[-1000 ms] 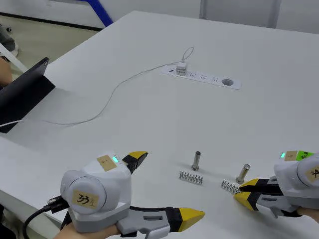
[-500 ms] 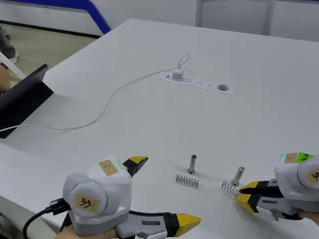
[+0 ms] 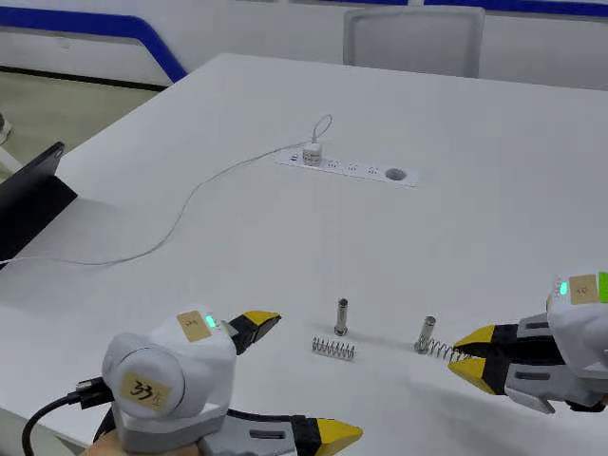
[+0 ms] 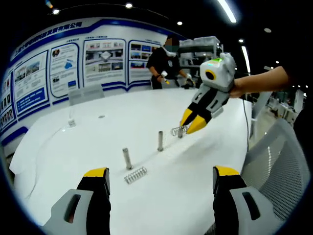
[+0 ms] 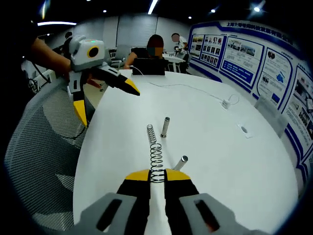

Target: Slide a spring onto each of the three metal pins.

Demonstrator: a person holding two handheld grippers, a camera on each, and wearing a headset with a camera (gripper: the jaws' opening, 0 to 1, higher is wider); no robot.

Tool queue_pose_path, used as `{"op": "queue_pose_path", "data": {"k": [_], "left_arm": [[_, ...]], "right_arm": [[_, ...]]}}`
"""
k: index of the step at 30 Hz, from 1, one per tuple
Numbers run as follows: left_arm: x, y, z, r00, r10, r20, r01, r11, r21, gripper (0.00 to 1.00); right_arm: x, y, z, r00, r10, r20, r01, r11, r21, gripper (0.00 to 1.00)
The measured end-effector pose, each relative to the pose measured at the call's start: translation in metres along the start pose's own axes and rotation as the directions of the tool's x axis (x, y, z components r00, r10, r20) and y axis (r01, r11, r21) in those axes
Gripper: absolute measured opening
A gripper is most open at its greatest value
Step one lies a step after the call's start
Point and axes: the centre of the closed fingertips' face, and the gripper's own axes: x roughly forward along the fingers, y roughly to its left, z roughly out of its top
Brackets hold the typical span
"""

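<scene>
Gripping One Spring Next to a Pin

Right gripper (image 3: 463,351): the jaws are closed on one end of a spring (image 3: 441,351). The right gripper view shows the two yellow tips pinching the coil, with the rest of the spring (image 5: 156,164) reaching forward from the tips. The spring lies low over the white table (image 3: 475,218). Its free end is just beside the base of the nearer pin (image 3: 426,334); whether the two touch cannot be told.

Left gripper (image 3: 316,374): the jaws are spread wide and hold nothing. It hovers over the near edge of the table, well apart from the parts. In the left gripper view its tips frame the work area.

Parts on the table:
- The nearer pin stands upright, next to the held spring.
- A second pin (image 3: 341,316) stands upright to the left of it.
- A second spring (image 3: 333,349) lies flat just in front of the second pin, untouched by either gripper.

Further back, a power strip (image 3: 351,167) lies on the table with a white cable (image 3: 190,195) running from it toward the left. A dark tablet (image 3: 28,195) stands at the left edge, and a chair (image 3: 413,40) is at the far side.
</scene>
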Motion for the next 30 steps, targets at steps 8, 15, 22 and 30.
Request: {"op": "queue_pose_path", "data": {"k": [8, 15, 22, 30], "left_arm": [[0.018, -0.019, 0.043, 0.994, -0.081, 0.074, 0.076, 0.995, 0.06, 0.8], [0.025, -0.026, 0.052, 0.9907, -0.125, 0.053, 0.117, 0.983, 0.138, 0.72], [0.028, -0.038, 0.061, 0.9859, -0.152, 0.07, 0.137, 0.972, 0.19, 0.56], [0.031, -0.048, 0.062, 0.9822, -0.178, 0.059, 0.165, 0.969, 0.186, 0.47]], "right_arm": [[-0.012, 0.016, 0.021, 0.9993, 0.037, 0.006, -0.036, 0.993, -0.111, 0.11], [-0.018, 0.026, 0.03, 0.998, 0.062, 0.013, -0.06, 0.988, -0.146, 0.11], [-0.021, 0.034, 0.04, 0.9965, 0.082, 0.016, -0.078, 0.978, -0.195, 0.11], [-0.02, 0.039, 0.044, 0.9954, 0.095, 0.003, -0.092, 0.967, -0.239, 0.11]]}}
